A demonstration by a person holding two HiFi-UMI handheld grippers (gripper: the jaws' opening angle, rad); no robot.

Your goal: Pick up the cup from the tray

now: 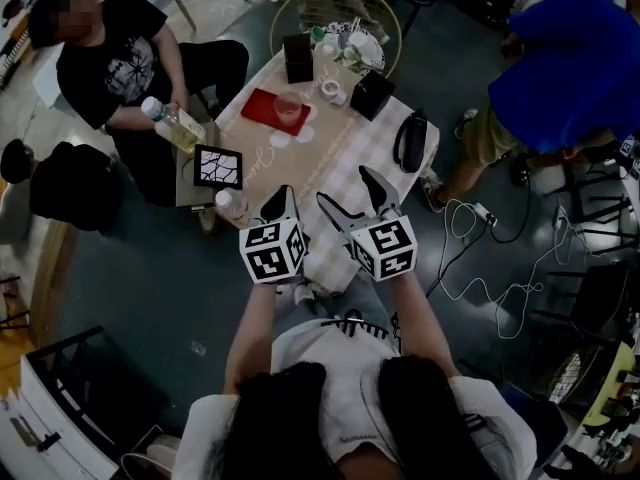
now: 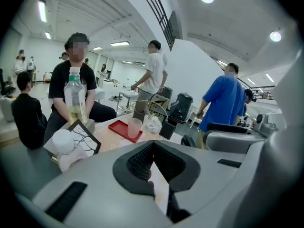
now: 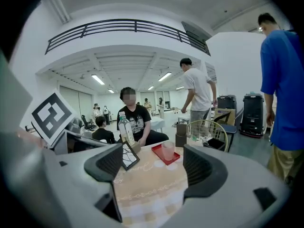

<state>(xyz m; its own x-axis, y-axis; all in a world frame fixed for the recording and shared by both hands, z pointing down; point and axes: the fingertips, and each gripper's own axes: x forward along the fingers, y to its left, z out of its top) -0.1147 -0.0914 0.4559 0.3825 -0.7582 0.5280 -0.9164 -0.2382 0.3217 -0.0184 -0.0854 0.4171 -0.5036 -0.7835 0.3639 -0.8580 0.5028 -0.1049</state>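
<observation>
A translucent pinkish cup (image 1: 289,111) stands on a red tray (image 1: 266,108) at the far part of the cloth-covered table (image 1: 350,148). Both my grippers hover over the table's near end, well short of the tray. My left gripper (image 1: 283,200) is shut with nothing in it. My right gripper (image 1: 345,193) stands wide open and empty. The right gripper view looks between the jaws of the right gripper (image 3: 156,167) at the cup (image 3: 167,151) on the tray (image 3: 159,156). Past the closed left gripper (image 2: 152,148), the cup (image 2: 135,127) stands on the tray (image 2: 122,128).
A framed picture (image 1: 218,167) and a white-capped bottle (image 1: 230,203) sit at the table's left edge. Two black boxes (image 1: 298,58), small white items and a black bag (image 1: 411,140) lie beyond and right. A seated person holds a bottle (image 1: 172,125); a person in blue (image 1: 560,58) stands right.
</observation>
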